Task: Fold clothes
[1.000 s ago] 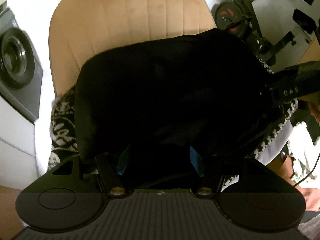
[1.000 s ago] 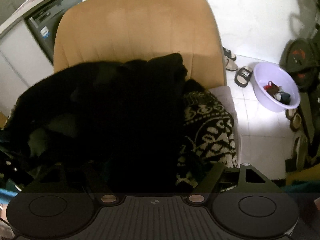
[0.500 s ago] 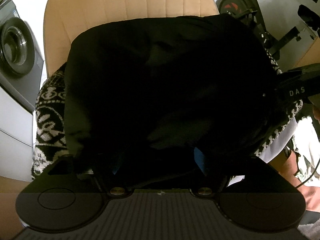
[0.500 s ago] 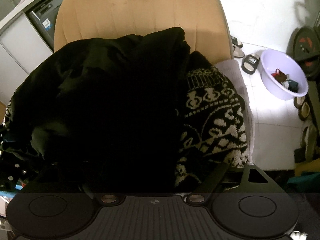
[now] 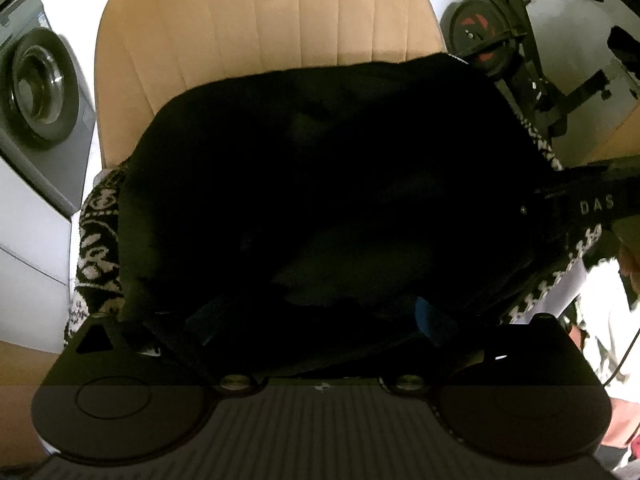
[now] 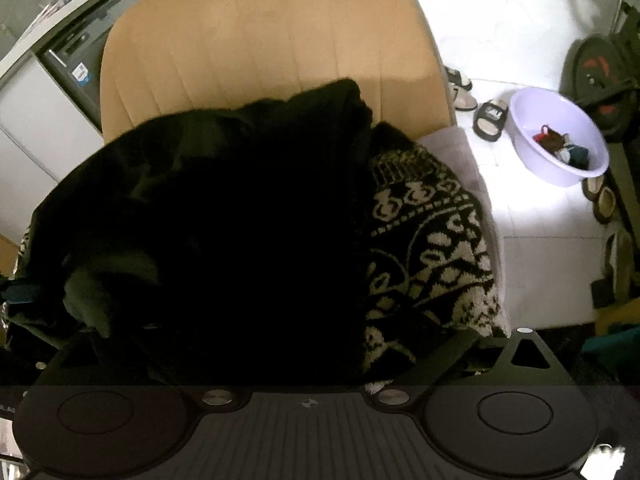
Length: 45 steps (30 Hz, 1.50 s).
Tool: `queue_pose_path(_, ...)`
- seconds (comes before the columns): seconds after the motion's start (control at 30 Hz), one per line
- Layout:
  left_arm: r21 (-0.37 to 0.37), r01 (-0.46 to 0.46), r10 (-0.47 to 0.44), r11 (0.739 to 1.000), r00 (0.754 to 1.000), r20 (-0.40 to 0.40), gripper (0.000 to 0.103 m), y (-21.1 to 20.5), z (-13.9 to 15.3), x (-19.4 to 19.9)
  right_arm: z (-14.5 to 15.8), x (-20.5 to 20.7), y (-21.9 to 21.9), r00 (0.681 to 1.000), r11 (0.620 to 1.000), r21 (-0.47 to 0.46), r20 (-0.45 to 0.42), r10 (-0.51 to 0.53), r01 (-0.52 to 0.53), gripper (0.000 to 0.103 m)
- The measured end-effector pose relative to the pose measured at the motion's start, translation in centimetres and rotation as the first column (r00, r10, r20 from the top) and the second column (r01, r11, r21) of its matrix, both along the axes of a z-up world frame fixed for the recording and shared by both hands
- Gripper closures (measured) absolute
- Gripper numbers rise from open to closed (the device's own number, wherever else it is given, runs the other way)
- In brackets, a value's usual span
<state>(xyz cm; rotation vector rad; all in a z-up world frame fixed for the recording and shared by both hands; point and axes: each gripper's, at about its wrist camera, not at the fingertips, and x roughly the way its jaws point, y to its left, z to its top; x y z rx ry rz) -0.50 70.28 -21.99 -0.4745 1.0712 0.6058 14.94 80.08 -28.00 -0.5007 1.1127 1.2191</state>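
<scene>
We have the black garment (image 5: 328,184) heaped on the tan chair (image 5: 272,28), over a patterned knit (image 6: 428,240). Both sets of jaws are opening, gripping nothing (soft, floppy cloth); we'd pinch an edge.

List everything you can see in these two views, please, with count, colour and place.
Chair: one, tan, ribbed back, under the clothes.
Black garment: one, black, top of the pile on the chair.
Patterned knit: one, black and cream, beneath the black garment.
Basin: one, pale lilac, on the floor by the chair, small items inside.
Sandals: several, dark and beige, on the floor beside the basin.
Washing machine: one, grey, to one side of the chair.
Exercise machine: one, black with red marks, on the other side.
Left gripper: black, jaws opening over the black garment.
Right gripper: black, jaws opening over the pile.
</scene>
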Motion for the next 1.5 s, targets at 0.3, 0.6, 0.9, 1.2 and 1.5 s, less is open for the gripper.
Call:
queue_pose_path(0.3, 0.003, -0.02, 0.02, 1.0, 1.0, 0.003, 0.001, 0.0, 1.2, -0.3, 4.1, -0.5, -1.1, 0.997, 0.994, 0.092, 0.035, -0.065, 0.061, 0.002)
queue_pose_path(0.6, 0.026, -0.04, 0.039, 0.999, 0.999, 0.032, 0.001, -1.4, 3.0, -1.2, 7.1, -1.6, -3.2, 0.988, 0.987, 0.12, 0.093, -0.122, 0.111, 0.002)
queue_pose_path(0.9, 0.046, -0.06, 0.057, 0.997, 0.997, 0.053, 0.001, -3.2, 4.8, -4.1, 9.2, -4.6, -7.1, 0.975, 0.978, 0.134, 0.135, -0.176, 0.158, 0.001)
queue_pose_path(1.2, 0.079, -0.064, 0.059, 0.995, 0.996, 0.066, 0.001, -7.0, 6.9, -8.0, 12.6, -8.8, -13.0, 0.954, 0.957, 0.181, 0.154, -0.256, 0.228, 0.001)
queue_pose_path(1.5, 0.066, -0.074, 0.071, 0.995, 0.997, 0.042, 0.001, -11.9, 6.9, -12.3, 14.0, -14.8, -20.0, 0.926, 0.952, 0.133, 0.229, -0.3, 0.275, 0.001)
